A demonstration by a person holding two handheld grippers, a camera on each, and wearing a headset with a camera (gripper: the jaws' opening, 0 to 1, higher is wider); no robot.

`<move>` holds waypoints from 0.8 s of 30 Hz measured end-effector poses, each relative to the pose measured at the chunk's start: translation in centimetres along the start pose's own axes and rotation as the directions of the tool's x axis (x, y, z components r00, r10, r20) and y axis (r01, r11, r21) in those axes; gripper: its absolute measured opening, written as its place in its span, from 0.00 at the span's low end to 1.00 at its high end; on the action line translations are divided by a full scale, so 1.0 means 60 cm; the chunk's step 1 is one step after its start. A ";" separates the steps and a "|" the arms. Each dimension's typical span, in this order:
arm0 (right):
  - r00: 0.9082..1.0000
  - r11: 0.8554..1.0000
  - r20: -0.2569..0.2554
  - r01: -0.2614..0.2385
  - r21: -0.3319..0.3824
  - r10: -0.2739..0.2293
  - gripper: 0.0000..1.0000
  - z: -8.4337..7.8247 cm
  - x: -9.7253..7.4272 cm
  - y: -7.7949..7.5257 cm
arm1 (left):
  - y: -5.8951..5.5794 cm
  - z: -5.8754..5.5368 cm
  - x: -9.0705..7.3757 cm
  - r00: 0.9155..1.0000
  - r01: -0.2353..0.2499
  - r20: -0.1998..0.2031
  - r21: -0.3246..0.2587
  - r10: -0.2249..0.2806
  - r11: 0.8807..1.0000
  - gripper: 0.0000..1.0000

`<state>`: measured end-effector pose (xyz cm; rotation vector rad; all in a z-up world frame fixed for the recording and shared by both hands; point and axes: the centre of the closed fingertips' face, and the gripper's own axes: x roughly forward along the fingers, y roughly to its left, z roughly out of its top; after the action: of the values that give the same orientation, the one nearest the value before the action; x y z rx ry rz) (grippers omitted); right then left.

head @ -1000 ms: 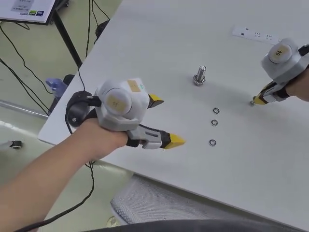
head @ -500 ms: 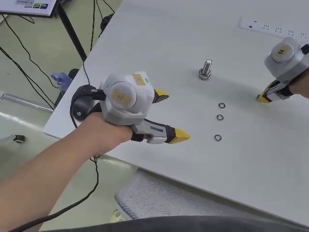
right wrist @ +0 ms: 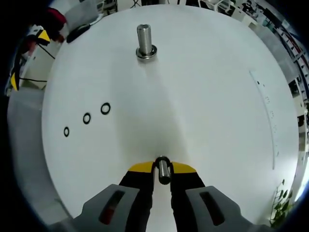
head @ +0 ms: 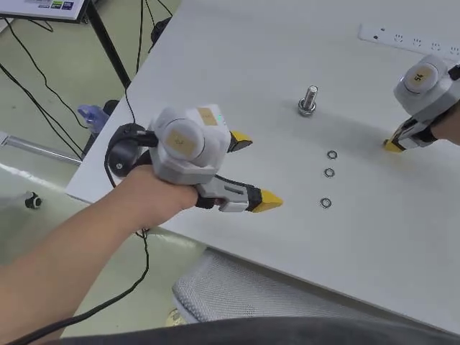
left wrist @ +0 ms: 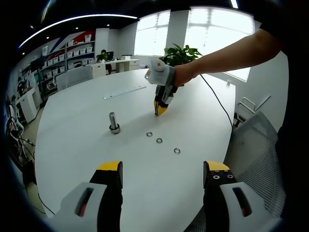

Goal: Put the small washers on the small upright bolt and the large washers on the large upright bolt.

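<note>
Three small silver ring washers (head: 329, 172) lie in a row mid-right of head view on white tabletop (head: 237, 65), below tall steel upright bolt (head: 307, 100). R gripper (head: 393, 146), right edge, jaws clamped on small steel bolt (right wrist: 163, 170). L gripper (head: 255, 171), centre-left, jaws wide apart. Vs 0.5 s ago: nothing moved, cam shift only.

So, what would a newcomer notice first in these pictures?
Probably the large upright bolt, standing alone on the white table, with three small washers lying in a row nearer the person. Then the right tongs, shut on a small bolt at the table's right side, and the left tongs, open near the front edge.
</note>
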<state>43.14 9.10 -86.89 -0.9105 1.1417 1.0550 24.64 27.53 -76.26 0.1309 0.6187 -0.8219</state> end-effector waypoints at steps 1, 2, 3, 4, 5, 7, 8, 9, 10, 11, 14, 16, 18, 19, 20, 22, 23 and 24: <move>1.000 1.000 0.000 0.000 0.000 0.000 0.13 0.000 0.000 0.000 | 0.000 0.000 0.000 1.000 0.001 0.001 0.000 -0.001 1.000 0.67; 1.000 1.000 -0.001 0.000 0.000 0.000 0.13 0.000 0.000 0.000 | -0.001 0.001 0.001 1.000 0.002 0.001 -0.001 -0.002 1.000 0.67; 1.000 1.000 -0.002 -0.001 0.000 0.001 0.14 -0.001 0.000 0.001 | -0.001 0.001 0.001 1.000 0.002 0.001 -0.001 -0.002 1.000 0.67; 1.000 1.000 -0.002 -0.004 -0.002 0.004 0.14 0.000 0.001 0.002 | -0.001 0.002 0.001 1.000 0.003 0.003 0.000 -0.003 1.000 0.67; 1.000 1.000 -0.004 -0.005 -0.005 0.005 0.14 -0.001 0.001 0.003 | -0.001 0.002 0.001 1.000 0.002 0.002 0.000 -0.002 1.000 0.67; 1.000 1.000 -0.004 -0.004 -0.010 0.004 0.17 -0.001 0.001 0.003 | 0.000 0.002 0.001 1.000 0.000 0.000 0.001 0.000 1.000 0.66; 1.000 1.000 -0.003 -0.002 -0.009 0.002 0.18 0.000 0.001 0.003 | 0.000 0.003 0.001 1.000 0.000 0.003 0.002 0.000 1.000 0.66; 1.000 1.000 0.000 -0.002 -0.011 0.002 0.19 0.001 0.000 0.003 | 0.001 0.003 0.001 1.000 0.000 0.004 0.000 0.000 1.000 0.66; 1.000 1.000 0.002 -0.003 -0.011 0.003 0.19 0.002 -0.001 0.003 | 0.001 0.002 0.001 1.000 0.000 0.002 -0.001 0.000 1.000 0.66; 1.000 1.000 0.002 -0.002 -0.011 0.002 0.20 0.003 -0.003 0.003 | 0.001 0.002 0.001 1.000 0.000 0.000 0.000 0.000 1.000 0.66; 1.000 1.000 0.004 0.003 -0.010 -0.003 0.21 0.003 -0.007 -0.001 | -0.001 0.005 -0.001 1.000 0.002 0.009 0.002 -0.002 1.000 0.66; 1.000 1.000 0.004 0.003 -0.012 -0.003 0.21 0.003 -0.011 -0.003 | -0.001 0.006 -0.001 1.000 0.002 0.011 0.002 -0.002 1.000 0.66; 1.000 1.000 0.010 0.009 -0.015 -0.009 0.22 0.005 -0.017 -0.005 | -0.002 0.005 -0.002 1.000 0.001 0.010 0.002 -0.001 1.000 0.66; 1.000 1.000 0.011 0.011 -0.014 -0.011 0.22 0.005 -0.020 -0.006 | -0.002 0.006 -0.002 1.000 0.002 0.011 0.003 -0.002 1.000 0.66; 1.000 1.000 0.013 0.012 -0.016 -0.012 0.22 0.007 -0.024 -0.007 | -0.003 0.006 -0.003 1.000 0.002 0.013 0.004 -0.002 1.000 0.66; 1.000 1.000 0.017 0.017 -0.024 -0.016 0.23 0.011 -0.032 -0.008 | -0.004 0.008 -0.003 1.000 0.003 0.015 0.007 -0.003 1.000 0.66; 1.000 0.999 0.019 0.017 -0.027 -0.017 0.23 0.013 -0.035 -0.007 | -0.005 0.008 -0.004 1.000 0.002 0.016 0.009 -0.003 1.000 0.66; 1.000 0.999 0.023 0.017 -0.031 -0.017 0.23 0.017 -0.039 -0.007 | -0.005 0.008 -0.004 1.000 0.003 0.015 0.012 -0.003 1.000 0.67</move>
<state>43.59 9.54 -84.36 -0.9291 1.1001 1.0689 24.52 27.33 -75.70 0.1346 0.6000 -0.8287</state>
